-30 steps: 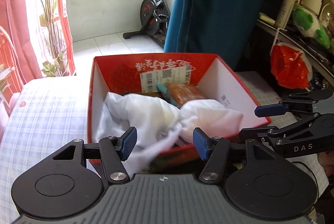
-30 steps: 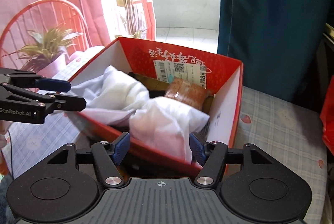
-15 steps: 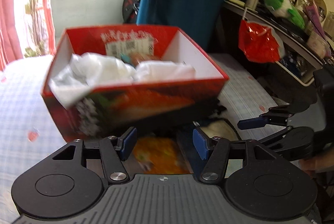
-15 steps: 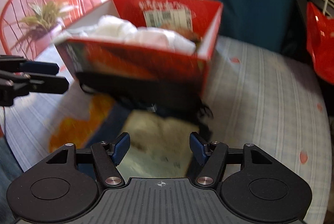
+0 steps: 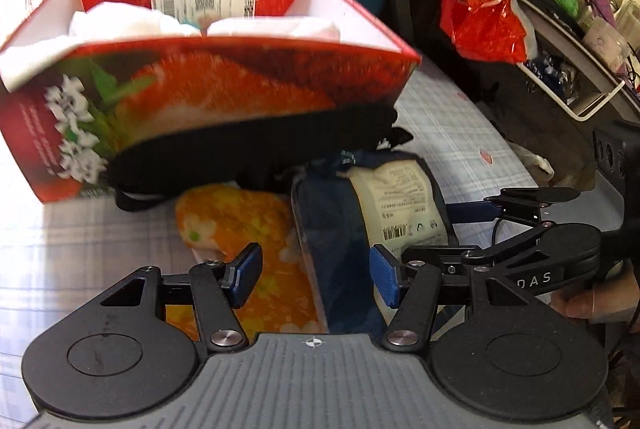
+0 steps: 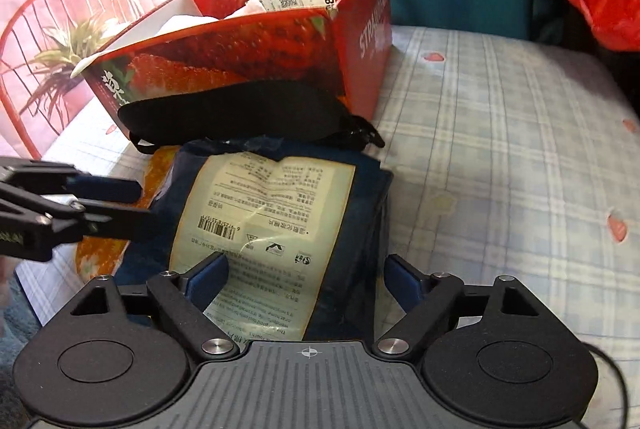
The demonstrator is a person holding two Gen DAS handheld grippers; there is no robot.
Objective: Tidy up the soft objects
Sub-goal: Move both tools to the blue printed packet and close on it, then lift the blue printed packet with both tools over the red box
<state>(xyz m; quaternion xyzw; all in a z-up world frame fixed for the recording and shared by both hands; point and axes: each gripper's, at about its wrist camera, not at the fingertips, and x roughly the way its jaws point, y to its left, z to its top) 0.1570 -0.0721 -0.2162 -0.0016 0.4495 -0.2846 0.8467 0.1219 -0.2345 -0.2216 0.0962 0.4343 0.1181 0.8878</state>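
Currently on the checked bedsheet [image 6: 500,133]:

- Red strawberry box [image 5: 224,89], open-topped, white cloth [image 5: 120,19] already inside; likely the collecting bin.
- Black strap-like item [image 6: 240,117], lying against the box's near wall.
- Navy packet [image 6: 276,213] with a pale printed label, just in front of the black item, partly overlapping an orange floral cloth [image 5: 248,221] on its left.
- Right gripper [image 6: 306,281]: fingers spread, straddling the packet's near end, touching nothing firmly; seemingly lined up to pinch it.
- Left gripper [image 5: 316,277]: also spread, empty, hovering over the seam between orange cloth and packet.
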